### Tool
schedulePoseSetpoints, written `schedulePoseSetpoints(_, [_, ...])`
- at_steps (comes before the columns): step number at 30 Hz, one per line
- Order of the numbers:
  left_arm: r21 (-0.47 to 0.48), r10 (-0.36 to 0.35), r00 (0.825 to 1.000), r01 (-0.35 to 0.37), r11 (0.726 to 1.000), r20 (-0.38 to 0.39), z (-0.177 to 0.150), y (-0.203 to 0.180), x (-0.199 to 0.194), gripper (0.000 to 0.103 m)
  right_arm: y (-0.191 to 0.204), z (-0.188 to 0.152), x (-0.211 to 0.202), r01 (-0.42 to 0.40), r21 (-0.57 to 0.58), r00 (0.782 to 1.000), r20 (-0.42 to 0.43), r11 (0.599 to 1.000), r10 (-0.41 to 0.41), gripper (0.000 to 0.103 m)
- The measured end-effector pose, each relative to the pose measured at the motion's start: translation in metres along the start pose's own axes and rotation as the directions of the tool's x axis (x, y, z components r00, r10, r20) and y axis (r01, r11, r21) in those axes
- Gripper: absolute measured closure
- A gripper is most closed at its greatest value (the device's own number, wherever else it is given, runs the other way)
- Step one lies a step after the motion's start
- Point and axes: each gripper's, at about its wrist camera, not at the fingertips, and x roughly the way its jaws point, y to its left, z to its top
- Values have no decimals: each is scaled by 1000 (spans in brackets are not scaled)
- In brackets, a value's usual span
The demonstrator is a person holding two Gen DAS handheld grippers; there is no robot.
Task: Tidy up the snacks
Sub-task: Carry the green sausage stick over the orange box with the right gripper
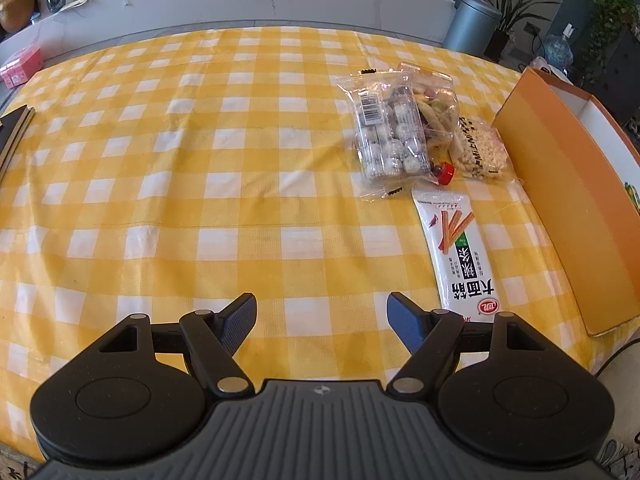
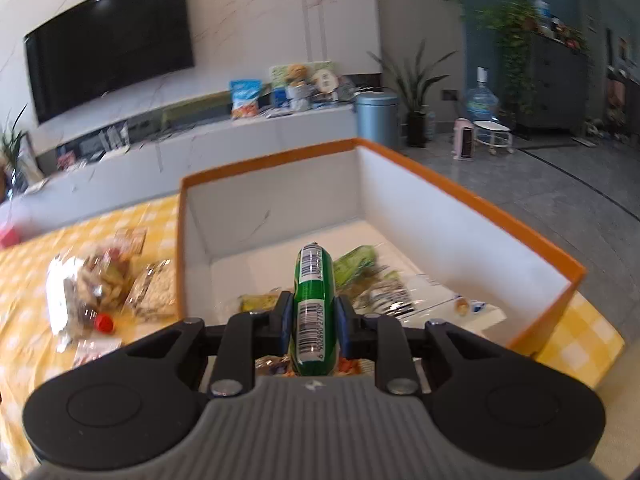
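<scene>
Overhead, right gripper [image 2: 311, 322] clamps green packet [image 2: 313, 300] above orange box [image 2: 472, 196].

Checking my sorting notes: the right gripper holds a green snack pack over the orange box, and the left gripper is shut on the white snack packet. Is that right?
Not quite. The left gripper is open and empty, as the left wrist view shows; the white snack packet lies on the table beside it. The right gripper does hold the green snack pack over the orange box.
</scene>
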Motion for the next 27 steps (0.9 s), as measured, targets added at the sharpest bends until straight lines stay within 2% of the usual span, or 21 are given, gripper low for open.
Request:
schedulePoseSetpoints(2, [-1, -4, 1000, 4, 1000, 5, 0, 0, -1, 16, -1, -1, 1, -17, 31, 1000, 9, 999, 17, 83])
schedulePoseSetpoints(4, [-1, -9, 1000, 9, 1000, 8, 1, 0, -2, 16, 1, -1, 2, -74, 27, 997, -10, 997, 74, 83])
schedulePoseSetpoints(15, [2, -10, 1000, 10, 1000, 3, 0, -1, -2, 16, 20, -1, 7, -141, 100, 989, -20, 985, 144, 83])
schedulePoseSetpoints(27, [29, -6, 1000, 7, 1000, -4, -3, -10, 0, 16, 38, -6, 7, -147, 89, 989, 13, 985, 146, 83])
